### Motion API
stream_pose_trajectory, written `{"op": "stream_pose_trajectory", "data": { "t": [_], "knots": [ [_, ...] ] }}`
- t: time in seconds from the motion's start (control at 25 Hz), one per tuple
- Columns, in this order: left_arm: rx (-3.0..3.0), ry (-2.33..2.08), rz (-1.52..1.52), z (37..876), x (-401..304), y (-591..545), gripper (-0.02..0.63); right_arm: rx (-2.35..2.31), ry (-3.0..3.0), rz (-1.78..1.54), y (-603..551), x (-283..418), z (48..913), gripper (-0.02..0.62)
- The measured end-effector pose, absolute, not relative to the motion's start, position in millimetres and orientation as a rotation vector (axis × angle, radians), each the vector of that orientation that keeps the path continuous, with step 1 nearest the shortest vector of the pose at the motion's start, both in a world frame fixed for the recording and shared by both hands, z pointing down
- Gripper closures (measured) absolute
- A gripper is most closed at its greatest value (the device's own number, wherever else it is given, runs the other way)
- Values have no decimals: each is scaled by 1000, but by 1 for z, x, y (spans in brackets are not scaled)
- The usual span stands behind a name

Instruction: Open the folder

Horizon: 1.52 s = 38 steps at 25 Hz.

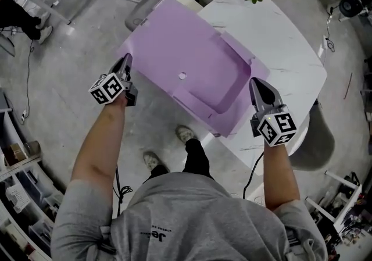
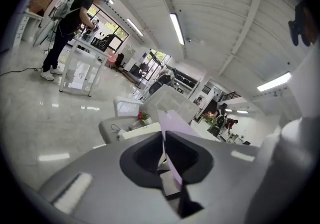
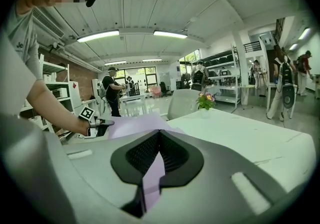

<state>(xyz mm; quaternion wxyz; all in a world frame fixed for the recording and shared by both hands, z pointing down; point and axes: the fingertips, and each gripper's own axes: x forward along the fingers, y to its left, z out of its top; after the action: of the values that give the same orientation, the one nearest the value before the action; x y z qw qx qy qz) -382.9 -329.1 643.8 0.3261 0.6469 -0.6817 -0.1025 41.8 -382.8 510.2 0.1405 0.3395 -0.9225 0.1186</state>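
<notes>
Head view — one folder clamped by left gripper, right gripper.

The lilac folder is wide open, spread as one broad tilted sheet up in the air, small round hole near its middle, a pocket panel on its right half, partly over the white table.
</notes>
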Motion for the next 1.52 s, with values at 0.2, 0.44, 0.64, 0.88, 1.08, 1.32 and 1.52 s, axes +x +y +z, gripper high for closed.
{"op": "stream_pose_trajectory", "data": {
  "t": [0.2,0.44,0.64,0.88,1.08,1.32,1.52],
  "knots": [
    [1679,-1787,-183,666,-377,-334,523,979,-2657,353,-390,49,516,592],
    [1705,-1783,-106,678,-370,-341,518,985,-2639,352,-398,51,526,592],
    [1704,-1800,-23,684,-367,-341,517,988,-2636,359,-401,54,529,592],
    [1707,-1822,76,687,-366,-342,508,982,-2636,358,-399,58,531,592],
    [1706,-1850,168,687,-367,-342,494,977,-2636,362,-396,59,531,592],
    [1612,-1940,218,682,-384,-337,368,961,-2648,352,-392,52,523,592],
    [1633,-1939,100,656,-388,-337,325,964,-2668,330,-394,46,508,592]
  ]
}}
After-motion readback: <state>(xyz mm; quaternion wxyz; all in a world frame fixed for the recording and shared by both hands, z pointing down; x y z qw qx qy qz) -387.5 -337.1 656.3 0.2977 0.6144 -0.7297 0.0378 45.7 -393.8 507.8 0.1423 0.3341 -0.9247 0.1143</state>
